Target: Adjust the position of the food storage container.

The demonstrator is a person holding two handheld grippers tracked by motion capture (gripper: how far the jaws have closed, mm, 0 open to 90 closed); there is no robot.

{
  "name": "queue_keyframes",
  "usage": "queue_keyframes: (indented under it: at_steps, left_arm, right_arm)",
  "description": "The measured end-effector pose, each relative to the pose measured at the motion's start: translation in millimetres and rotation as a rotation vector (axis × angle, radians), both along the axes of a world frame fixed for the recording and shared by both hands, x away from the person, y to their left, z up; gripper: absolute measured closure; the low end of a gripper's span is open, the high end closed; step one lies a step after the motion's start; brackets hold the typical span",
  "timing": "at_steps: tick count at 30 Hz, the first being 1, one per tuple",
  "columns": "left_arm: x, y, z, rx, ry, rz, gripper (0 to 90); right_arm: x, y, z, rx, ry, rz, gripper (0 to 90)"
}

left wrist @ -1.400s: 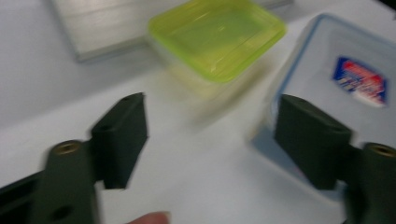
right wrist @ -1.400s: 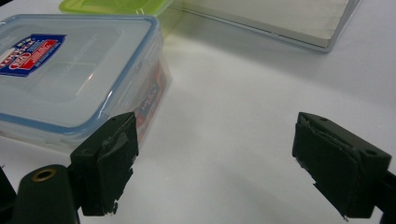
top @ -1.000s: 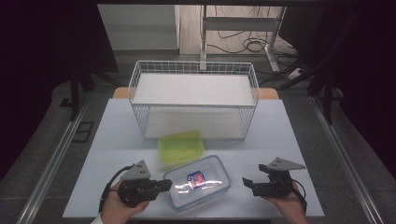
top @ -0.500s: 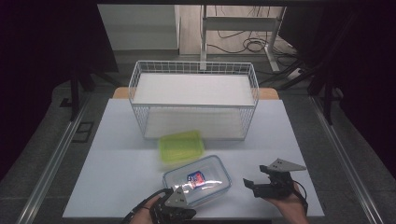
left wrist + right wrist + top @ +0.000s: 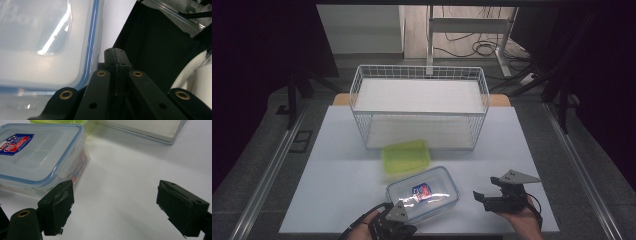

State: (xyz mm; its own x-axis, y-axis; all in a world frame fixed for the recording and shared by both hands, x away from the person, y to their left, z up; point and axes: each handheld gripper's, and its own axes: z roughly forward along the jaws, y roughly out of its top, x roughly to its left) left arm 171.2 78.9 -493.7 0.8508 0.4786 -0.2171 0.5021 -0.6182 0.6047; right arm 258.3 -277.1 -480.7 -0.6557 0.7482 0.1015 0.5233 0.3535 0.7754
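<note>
A clear box with a blue-rimmed lid (image 5: 423,192) and a red and blue label lies on the white table near the front edge. My left gripper (image 5: 404,226) sits low at the box's near left corner. In the left gripper view its jaws (image 5: 115,53) are pressed together with nothing between them, just beside the lid's blue rim (image 5: 91,50). My right gripper (image 5: 485,193) rests to the right of the box, its jaws (image 5: 115,205) wide apart over bare table, the box (image 5: 37,152) close to the left jaw.
A lime-green lidded container (image 5: 407,156) lies just behind the clear box, its edge (image 5: 57,121) also in the right gripper view. A white wire basket (image 5: 419,105) stands at the back middle of the table. Dark floor and rails flank the table.
My left gripper has moved right and down toward the table's front edge, from left of the clear box to its near left corner. The right gripper has stayed put.
</note>
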Motion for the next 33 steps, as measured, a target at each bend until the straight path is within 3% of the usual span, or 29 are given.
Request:
queue_keyframes:
  at_steps: [7,14,18,19,33]
  left_arm:
    - [3.4,18.0,-1.4,0.01,-0.002,0.043,90.0]
    - [3.6,26.5,-1.3,0.002,0.006,0.055,90.0]
    - [4.9,32.8,-2.7,0.02,-0.002,0.083,90.0]
    - [8.2,37.6,-3.7,0.003,0.022,0.089,90.0]
    - [9.9,44.8,-3.2,-0.001,0.025,0.114,90.0]
  right_arm:
    - [0.2,-0.2,0.5,0.003,0.001,0.001,14.4]
    - [0.6,0.0,1.0,0.006,0.001,0.001,14.4]
    - [0.3,1.3,1.9,0.006,-0.001,0.005,14.5]
    - [0.4,1.9,2.0,0.004,-0.002,0.008,14.4]
    - [0.6,3.7,1.8,0.001,-0.003,0.012,14.5]
